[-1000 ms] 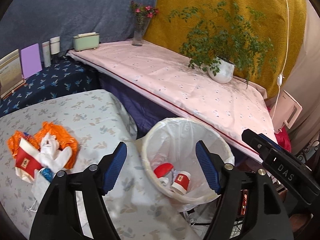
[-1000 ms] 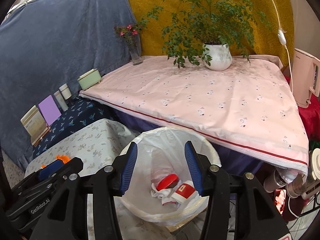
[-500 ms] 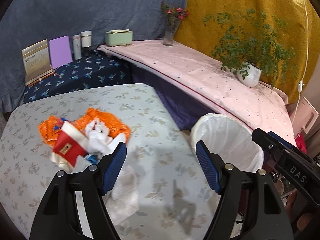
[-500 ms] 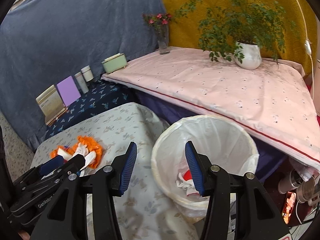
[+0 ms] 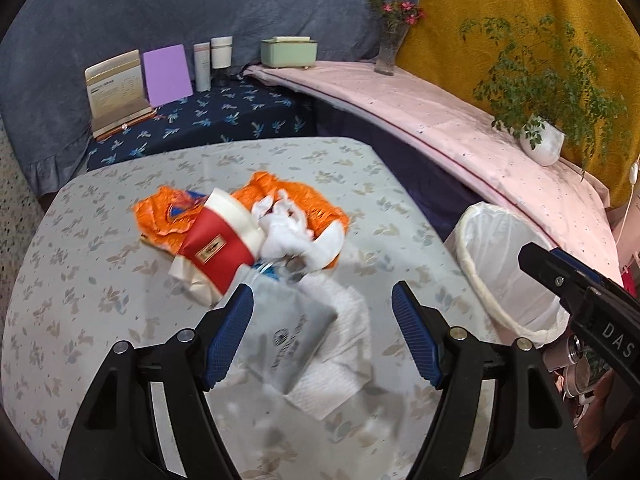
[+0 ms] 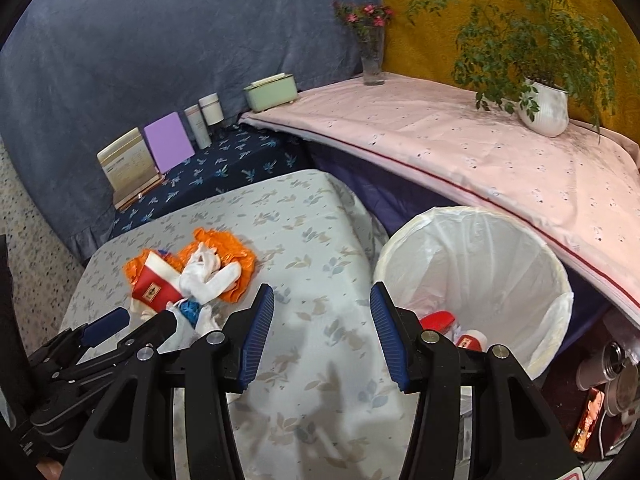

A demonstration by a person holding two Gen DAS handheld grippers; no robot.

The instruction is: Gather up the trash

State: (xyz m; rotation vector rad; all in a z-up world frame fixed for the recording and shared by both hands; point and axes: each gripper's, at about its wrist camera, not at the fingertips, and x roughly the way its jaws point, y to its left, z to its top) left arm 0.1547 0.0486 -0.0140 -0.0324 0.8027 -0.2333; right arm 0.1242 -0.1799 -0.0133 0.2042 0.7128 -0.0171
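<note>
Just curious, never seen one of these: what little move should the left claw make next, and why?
Probably ease the left claw down and close on the grey packet lying on the paper napkin. Its jaws are open and empty, the packet sits right between them, and the bin beside the table already holds some trash.

Matte black plastic frames on both, the left tool and the right tool, each tipped with ribbed blue pads. Silver round screws at the knuckles. White "DAS" lettering on the black arm at right of frame.
</note>
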